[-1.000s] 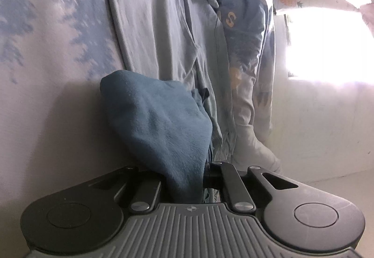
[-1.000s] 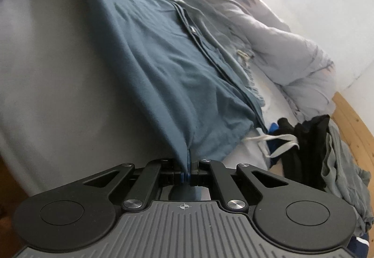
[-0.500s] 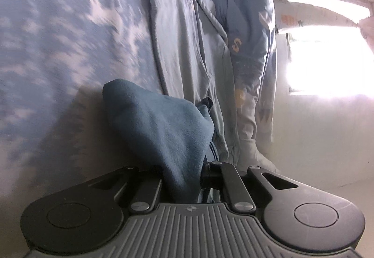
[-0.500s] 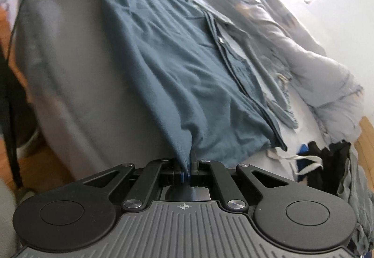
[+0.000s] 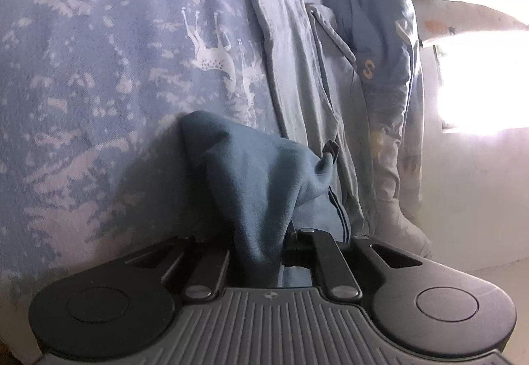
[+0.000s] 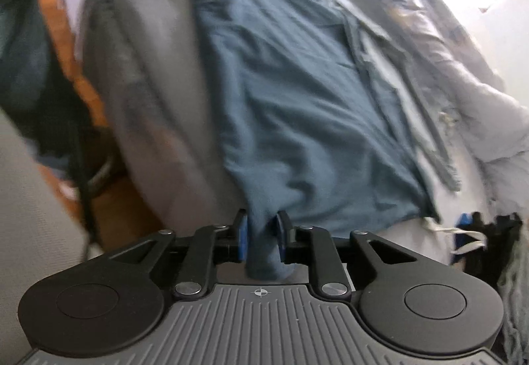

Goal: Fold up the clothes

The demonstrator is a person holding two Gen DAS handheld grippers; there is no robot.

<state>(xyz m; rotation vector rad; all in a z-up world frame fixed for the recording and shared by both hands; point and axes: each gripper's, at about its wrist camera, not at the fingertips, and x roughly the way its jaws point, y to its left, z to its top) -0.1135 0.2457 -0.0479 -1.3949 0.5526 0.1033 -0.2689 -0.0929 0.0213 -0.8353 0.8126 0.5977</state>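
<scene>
Teal-blue fabric of a shirt is lying stretched across a bed, pinched at two ends. Jaws of the left gripper are clamping one bunched corner above a deer-print blanket. Jaws of the right gripper are standing slightly apart around a hem fold that is no longer squeezed tight. That hem could be slipping free near the bed's edge, sagging toward the floor, or dragging into the dark clothes pile nearby.
</scene>
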